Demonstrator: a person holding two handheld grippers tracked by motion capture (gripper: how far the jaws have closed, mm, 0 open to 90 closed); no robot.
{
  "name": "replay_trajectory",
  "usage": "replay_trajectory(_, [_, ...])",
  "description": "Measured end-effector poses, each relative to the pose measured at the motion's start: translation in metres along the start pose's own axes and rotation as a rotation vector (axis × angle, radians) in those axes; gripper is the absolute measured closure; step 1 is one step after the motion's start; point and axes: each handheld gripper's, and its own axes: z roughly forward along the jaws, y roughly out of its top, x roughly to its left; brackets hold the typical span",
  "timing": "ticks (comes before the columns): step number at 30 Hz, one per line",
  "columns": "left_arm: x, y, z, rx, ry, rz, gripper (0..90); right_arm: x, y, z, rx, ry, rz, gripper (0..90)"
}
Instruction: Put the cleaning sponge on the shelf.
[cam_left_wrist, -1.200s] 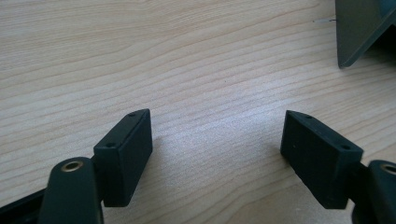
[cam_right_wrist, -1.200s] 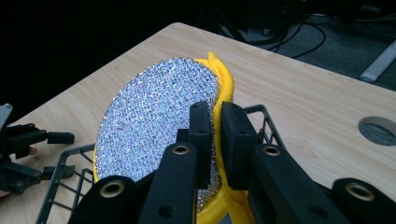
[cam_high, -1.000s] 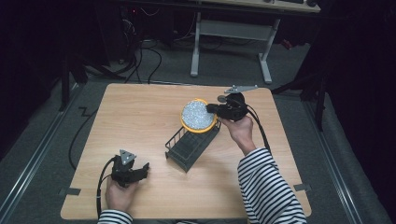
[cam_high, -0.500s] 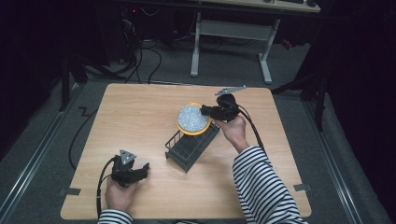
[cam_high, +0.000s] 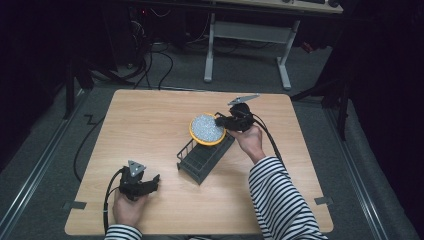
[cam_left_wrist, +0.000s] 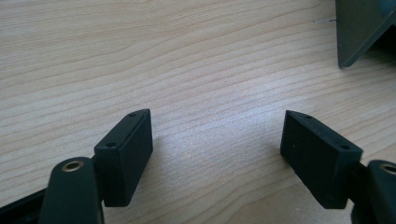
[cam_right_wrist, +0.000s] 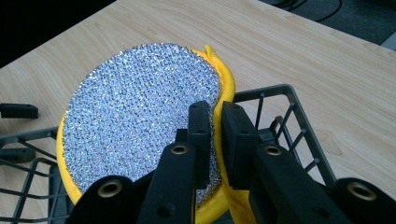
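A round yellow sponge with a silver glittery face hangs over the far end of a dark wire rack. My right gripper is shut on the sponge's edge, pinching the yellow rim between its pads. My left gripper rests low over the bare wood near the table's front left, jaws wide apart with nothing between them. A corner of the rack shows at the top right of the left gripper view.
The wooden table has bare room at the left and back. A cable trails from the left gripper over the front edge. A white desk frame and floor cables stand beyond the table.
The right hand has carried the sponge a little left and down, closer over the rack. The left gripper has stayed put.
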Motion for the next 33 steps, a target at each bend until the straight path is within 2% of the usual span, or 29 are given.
replay_trajectory(12, [0.000, 0.000, 0.000, 0.000, 0.000, 0.000, 25.6, -0.003, -0.005, 0.005, 0.015, -0.006, 0.007, 82.7])
replay_trajectory(27, [0.000, 0.000, 0.000, 0.000, -0.001, 0.002, 25.5, -0.005, -0.015, 0.005, 0.039, 0.012, 0.019, 82.4])
replay_trajectory(30, [0.000, 0.000, 0.000, 0.001, 0.000, 0.002, 25.5, -0.005, -0.018, 0.006, 0.047, 0.003, 0.001, 82.6])
replay_trajectory(33, [0.000, 0.000, 0.000, 0.000, -0.001, 0.001, 25.5, -0.005, -0.020, 0.005, 0.053, 0.002, 0.005, 82.5])
